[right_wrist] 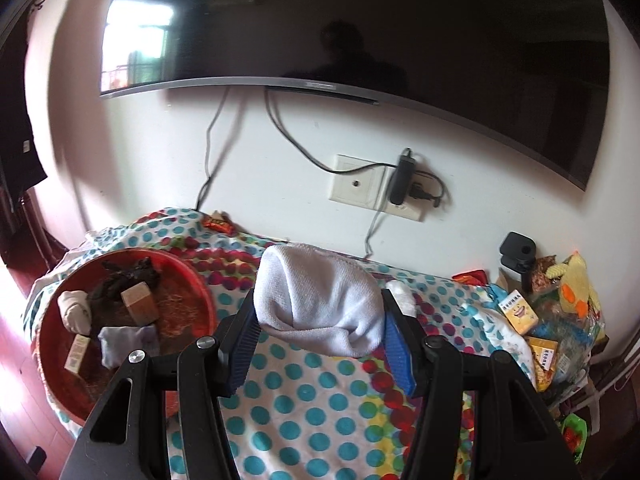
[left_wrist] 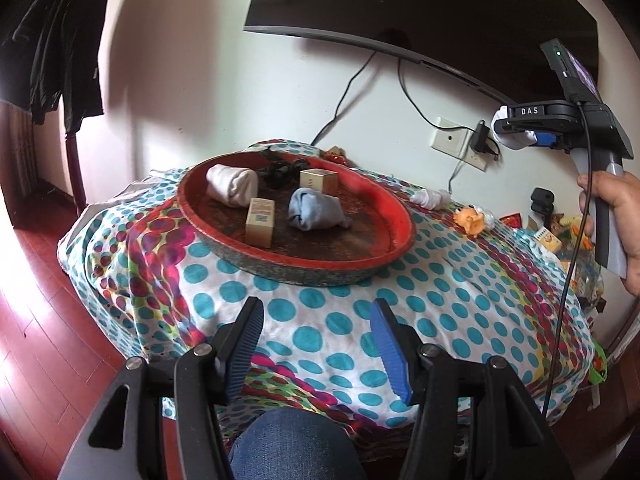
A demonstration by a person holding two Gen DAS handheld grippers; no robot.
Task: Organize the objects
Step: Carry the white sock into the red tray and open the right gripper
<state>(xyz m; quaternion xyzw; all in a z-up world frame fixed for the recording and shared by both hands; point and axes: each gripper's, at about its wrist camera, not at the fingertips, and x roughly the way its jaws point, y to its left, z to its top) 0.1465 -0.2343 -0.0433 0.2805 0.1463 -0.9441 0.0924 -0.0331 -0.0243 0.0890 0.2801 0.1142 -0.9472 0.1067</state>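
Observation:
A round red tray (left_wrist: 396,216) sits on the dotted cloth and holds a white sock roll (left_wrist: 232,184), a blue sock roll (left_wrist: 316,210), two small tan boxes (left_wrist: 260,222) and a black item (left_wrist: 280,170). My left gripper (left_wrist: 316,320) is open and empty, low in front of the tray. My right gripper (right_wrist: 320,312) is shut on a white rolled sock (right_wrist: 316,296), held above the cloth to the right of the tray (right_wrist: 192,280). The right gripper's body (left_wrist: 560,120) shows high at the right in the left wrist view.
Another white sock (left_wrist: 430,198) and an orange toy (left_wrist: 472,220) lie on the cloth right of the tray. Snack boxes and packets (right_wrist: 540,328) crowd the table's right end. A wall TV (right_wrist: 360,32), sockets and cables are behind. My knee (left_wrist: 292,440) is below.

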